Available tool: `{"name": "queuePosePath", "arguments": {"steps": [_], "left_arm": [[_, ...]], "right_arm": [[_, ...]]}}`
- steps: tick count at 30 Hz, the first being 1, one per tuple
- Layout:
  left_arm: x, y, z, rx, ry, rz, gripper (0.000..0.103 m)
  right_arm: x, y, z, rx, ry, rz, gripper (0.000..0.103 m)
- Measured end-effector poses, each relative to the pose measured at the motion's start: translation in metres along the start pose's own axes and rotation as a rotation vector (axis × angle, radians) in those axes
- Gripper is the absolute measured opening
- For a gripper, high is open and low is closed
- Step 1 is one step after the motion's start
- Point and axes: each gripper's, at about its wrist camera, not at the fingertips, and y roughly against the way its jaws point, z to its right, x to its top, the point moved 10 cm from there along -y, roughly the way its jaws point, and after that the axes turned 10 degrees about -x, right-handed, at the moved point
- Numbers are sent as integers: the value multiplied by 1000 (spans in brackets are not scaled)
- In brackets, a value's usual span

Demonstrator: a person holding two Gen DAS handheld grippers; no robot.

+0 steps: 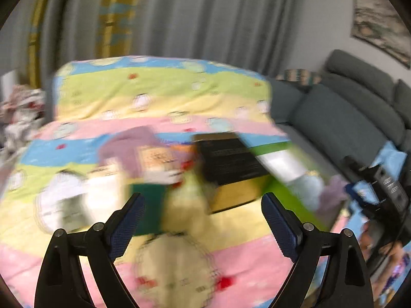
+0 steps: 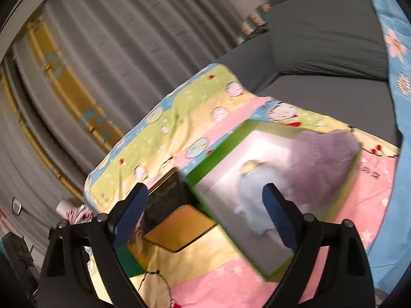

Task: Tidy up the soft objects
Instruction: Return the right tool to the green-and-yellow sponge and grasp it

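Observation:
Both views are motion-blurred. My left gripper is open and empty above a striped cartoon blanket, facing a blurred heap of soft things with a purple cloth on top. A green box with a white inside holds a light blue soft toy and a purple fluffy piece. My right gripper is open and empty over that box's near left side. The green box also shows in the left wrist view.
A black and yellow box stands between the heap and the green box, also in the right wrist view. A grey sofa lies at the right. Grey curtains hang behind. A light blue flowered cloth lies at the right.

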Motion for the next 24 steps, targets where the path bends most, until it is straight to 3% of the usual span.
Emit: {"name": "queuePosePath", "arguments": {"steps": [5,8,11,20,24], "left_arm": [[-12,32,-67,155,16,22,92],[-28,39,-108,208,91,39,92],[-51,34,-147,243,187,-7,92],[-69,40,-184,318,248,-57,92],[-70,42,-188,311,261,-66,92]], "right_arm": [[-19,-7,-41,80,53,-46,100],[-42,-18,-69,112,111,-104,100],[-62,-27,-89,121,165,-150,100],[-150,-70,-161,173,325,-289,100],[-186,-94,-182,159,400,-340,100]]}}
